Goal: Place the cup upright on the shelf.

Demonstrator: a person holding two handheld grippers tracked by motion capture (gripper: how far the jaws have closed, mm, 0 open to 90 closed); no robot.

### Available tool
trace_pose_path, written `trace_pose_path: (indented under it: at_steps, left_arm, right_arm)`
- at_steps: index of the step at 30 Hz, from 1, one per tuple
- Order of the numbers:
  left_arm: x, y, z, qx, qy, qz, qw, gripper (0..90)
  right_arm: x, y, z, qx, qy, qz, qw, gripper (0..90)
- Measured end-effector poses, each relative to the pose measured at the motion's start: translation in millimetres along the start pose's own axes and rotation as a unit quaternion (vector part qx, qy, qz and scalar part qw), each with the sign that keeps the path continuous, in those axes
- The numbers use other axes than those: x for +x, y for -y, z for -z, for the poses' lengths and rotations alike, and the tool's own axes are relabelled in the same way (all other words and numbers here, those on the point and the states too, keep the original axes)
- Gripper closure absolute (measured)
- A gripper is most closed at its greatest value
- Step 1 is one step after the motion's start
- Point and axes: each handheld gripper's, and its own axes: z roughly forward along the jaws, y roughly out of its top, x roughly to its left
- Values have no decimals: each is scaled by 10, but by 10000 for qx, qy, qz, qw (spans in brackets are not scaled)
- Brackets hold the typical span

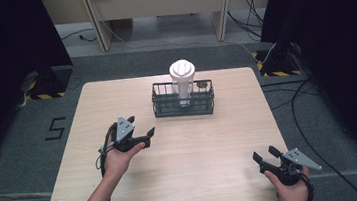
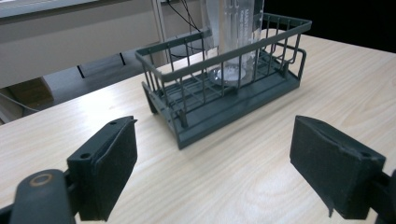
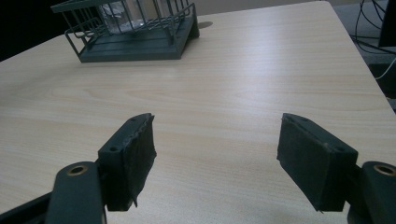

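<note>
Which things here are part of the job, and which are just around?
Part of the job:
left gripper, open
right gripper, open
clear cup, upright in the basket
wire basket

Just around:
table
floor cables

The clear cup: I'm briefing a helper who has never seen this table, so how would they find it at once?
Start at the light wooden table and look to its far middle, where a dark green wire basket sits. The clear cup stands upright inside it, rising well above the rim. It is the only pale, see-through thing there, topped by a white lid.
</note>
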Motion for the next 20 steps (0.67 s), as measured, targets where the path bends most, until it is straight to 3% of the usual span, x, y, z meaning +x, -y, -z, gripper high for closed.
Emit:
trace_pose_path:
  at_steps: [7, 14, 17, 20]
  left_arm:
    - [20, 160, 166, 34, -70, 44, 10000, 147]
    - [29, 399, 390, -58, -292, 54, 9995, 152]
    - [65, 520, 499, -124, -418, 322, 9985, 166]
    - [80, 562, 564, -144, -483, 451, 9977, 163]
  right_arm:
    - [0, 0, 1, 6, 3, 7, 10000, 279]
    - [-10, -2, -4, 22, -4, -15, 10000, 280]
    - [-8, 0, -1, 7, 12, -32, 10000, 279]
    - [-2, -1, -1, 14, 11, -3, 10000, 278]
